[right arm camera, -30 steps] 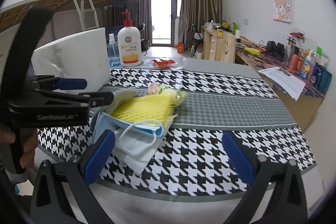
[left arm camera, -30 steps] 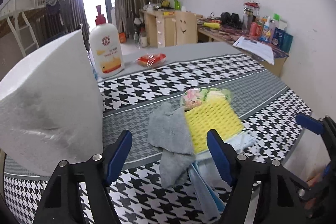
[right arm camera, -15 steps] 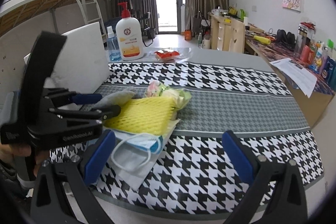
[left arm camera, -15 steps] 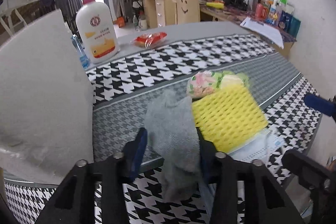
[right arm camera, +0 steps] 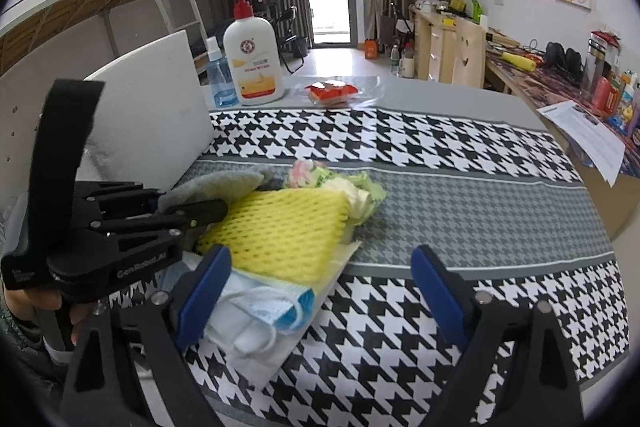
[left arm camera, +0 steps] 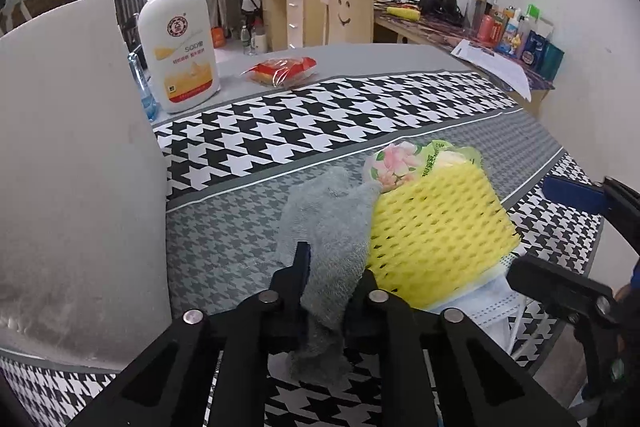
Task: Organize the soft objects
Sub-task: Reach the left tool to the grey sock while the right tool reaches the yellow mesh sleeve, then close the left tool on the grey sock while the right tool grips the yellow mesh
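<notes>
Pinching the grey cloth (left arm camera: 328, 223) at its near end, the left tongs (left arm camera: 334, 267) have just been closing and are now nearly shut, with the fabric bunched between the pads. The near end is taken probably because it overhangs free of the pile, so the cloth can be drawn off without dragging its neighbours.

The cloth lies on the patterned surface (left arm camera: 360, 115), its right edge touching the yellow foam net (left arm camera: 436, 227). The net is stacked on a blue face mask (right arm camera: 272, 307) and a white sheet. A floral packet (left arm camera: 400, 163) sits at the net's far end, partly tucked under it. Everything soft is heaped in one spot near the front edge, so items have to be peeled off one at a time.

The right tongs (right arm camera: 320, 291) have been closing slightly but are kept wide, holding nothing. The left pad is seen over the mask, the right pad over bare surface. No contact can be confirmed. They are likely staged to steady or take the mask next.

Left tongs are angled steeply down toward the surface, approaching from the near side; the holding hand (right arm camera: 24, 303) is seen at the frame edge. Right tongs are pitched down less steeply, beside the left ones.

A white board (left arm camera: 72, 167) stands upright at the left, close to the cloth. A lotion bottle (left arm camera: 178, 39) is well behind.
</notes>
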A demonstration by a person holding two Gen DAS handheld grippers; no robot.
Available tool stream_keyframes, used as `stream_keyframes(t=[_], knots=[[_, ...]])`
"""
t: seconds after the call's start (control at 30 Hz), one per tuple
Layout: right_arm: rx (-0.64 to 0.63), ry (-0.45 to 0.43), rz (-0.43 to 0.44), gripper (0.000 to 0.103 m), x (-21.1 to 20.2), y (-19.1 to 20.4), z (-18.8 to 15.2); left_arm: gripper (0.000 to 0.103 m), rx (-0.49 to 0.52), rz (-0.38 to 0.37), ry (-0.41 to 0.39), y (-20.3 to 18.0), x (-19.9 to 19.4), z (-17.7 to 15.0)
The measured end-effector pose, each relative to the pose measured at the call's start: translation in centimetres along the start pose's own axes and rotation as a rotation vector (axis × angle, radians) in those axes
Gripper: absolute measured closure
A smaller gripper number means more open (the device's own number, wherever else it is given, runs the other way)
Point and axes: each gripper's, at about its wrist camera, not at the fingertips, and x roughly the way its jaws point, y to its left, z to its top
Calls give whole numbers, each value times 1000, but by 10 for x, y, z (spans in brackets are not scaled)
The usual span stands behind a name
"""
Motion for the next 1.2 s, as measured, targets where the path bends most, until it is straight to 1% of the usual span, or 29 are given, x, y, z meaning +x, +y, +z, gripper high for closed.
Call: stream_keyframes(t=[0.17,0.23,0.37,0.47,0.5,0.57,0.6,0.63,0.77,0.83,0.87,0.9,0.93,1.07,1.2], knots=[[19,55,39,31,16,-2,4,94,35,-20,-50,-2,-7,-1],[24,73,41,34,22,-2,5,94,47,-25,-64,-2,-9,-2],[45,103,38,34,34,-7,10,94,53,-24,-58,-1,-7,-3],[52,122,64,34,40,-7,13,94,43,-29,-60,2,-7,-3],[51,130,72,36,42,-6,13,94,40,-27,-59,3,-7,-3],[44,142,82,46,46,-3,15,94,40,-28,-61,4,-8,-3],[43,148,88,49,48,-2,16,94,42,-28,-61,3,-8,-4],[41,149,92,53,49,-1,16,94,45,-26,-61,2,-8,-4],[30,130,89,66,44,4,20,94,48,-24,-63,1,-8,-4],[22,119,86,80,40,5,22,94,45,-29,-60,2,-7,-5],[12,112,93,83,37,8,23,94,43,-33,-61,2,-8,-5],[6,111,102,89,35,9,23,94,43,-36,-62,2,-8,-5],[1,113,111,90,34,11,23,94,42,-40,-66,2,-9,-5],[-3,114,138,92,34,15,25,94,39,-49,-86,3,-14,-4],[3,77,143,92,21,15,27,94,32,-66,-110,4,-22,-3]])
